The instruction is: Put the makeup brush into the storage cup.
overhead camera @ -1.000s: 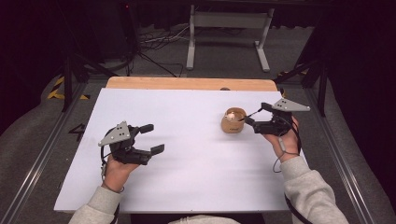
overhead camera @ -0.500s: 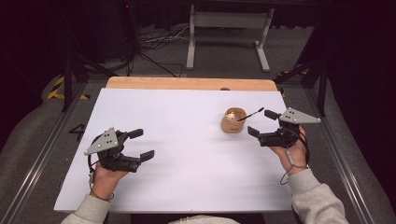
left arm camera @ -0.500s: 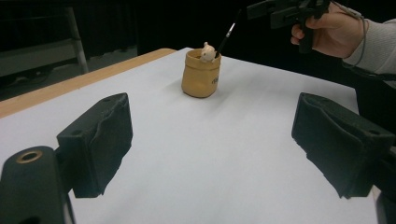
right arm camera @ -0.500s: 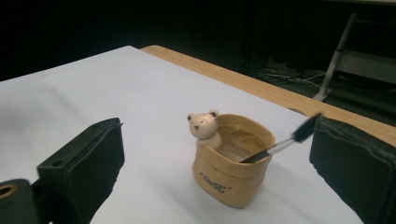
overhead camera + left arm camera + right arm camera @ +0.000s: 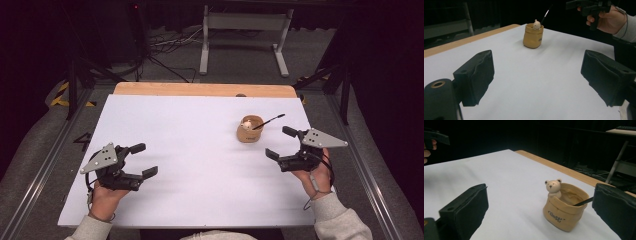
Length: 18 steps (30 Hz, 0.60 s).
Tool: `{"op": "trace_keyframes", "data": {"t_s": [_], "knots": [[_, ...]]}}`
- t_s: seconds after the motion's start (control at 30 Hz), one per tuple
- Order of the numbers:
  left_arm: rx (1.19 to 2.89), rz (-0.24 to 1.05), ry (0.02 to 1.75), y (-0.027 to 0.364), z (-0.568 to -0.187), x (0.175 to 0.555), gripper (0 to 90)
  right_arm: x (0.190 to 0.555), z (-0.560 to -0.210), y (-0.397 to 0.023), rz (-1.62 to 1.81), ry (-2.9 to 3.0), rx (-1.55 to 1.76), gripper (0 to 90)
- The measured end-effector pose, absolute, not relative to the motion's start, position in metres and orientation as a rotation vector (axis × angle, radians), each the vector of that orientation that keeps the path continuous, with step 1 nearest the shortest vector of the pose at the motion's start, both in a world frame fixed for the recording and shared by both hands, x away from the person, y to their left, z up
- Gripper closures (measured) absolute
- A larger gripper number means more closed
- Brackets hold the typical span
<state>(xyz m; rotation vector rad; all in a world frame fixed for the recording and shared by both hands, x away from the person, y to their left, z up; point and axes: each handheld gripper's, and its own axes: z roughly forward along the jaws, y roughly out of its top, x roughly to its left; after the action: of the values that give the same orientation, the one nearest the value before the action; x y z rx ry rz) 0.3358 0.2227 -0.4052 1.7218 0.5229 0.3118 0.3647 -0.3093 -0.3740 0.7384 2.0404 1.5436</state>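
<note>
In the high view the person's two hands come in at the bottom of the frame. The left gripper (image 5: pixel 140 161) sits at lower left over the white table sheet (image 5: pixel 190 165), its two black jaws standing wide apart with nothing between them. The right gripper (image 5: pixel 281 142) is at lower right, just below and right of the tan ceramic sack-shaped pot (image 5: pixel 249 129); its jaws have just been opening and stand wide apart, empty, not touching the pot.

The pot stands upright on the sheet, right of centre in that frame. In the right gripper view it has a small bear figure (image 5: pixel 553 187) on its rim, dark script on its front, and a thin black brush (image 5: pixel 268 121) leaning inside, the handle slanting out toward the upper right in the high view.

Farther off, the bare wooden table edge (image 5: pixel 200 89) crosses the upper middle, and a grey metal stand (image 5: pixel 243 35) rises on the floor at the top.
</note>
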Motion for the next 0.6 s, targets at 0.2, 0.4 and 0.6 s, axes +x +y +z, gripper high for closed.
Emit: {"op": "trace_keyframes", "data": {"t_s": [0.2,0.4,0.6], "knots": [[1.716,0.322,0.531,0.226,-0.410,0.334,11.9,0.357,-0.386,-0.309,1.588,2.032,0.689,0.8],[1.698,0.328,0.560,0.232,-0.417,0.336,11.7,0.352,-0.395,-0.308,1.618,2.006,0.673,0.8],[1.701,0.347,0.567,0.233,-0.421,0.338,11.5,0.348,-0.406,-0.306,1.626,2.005,0.674,0.8]]}}
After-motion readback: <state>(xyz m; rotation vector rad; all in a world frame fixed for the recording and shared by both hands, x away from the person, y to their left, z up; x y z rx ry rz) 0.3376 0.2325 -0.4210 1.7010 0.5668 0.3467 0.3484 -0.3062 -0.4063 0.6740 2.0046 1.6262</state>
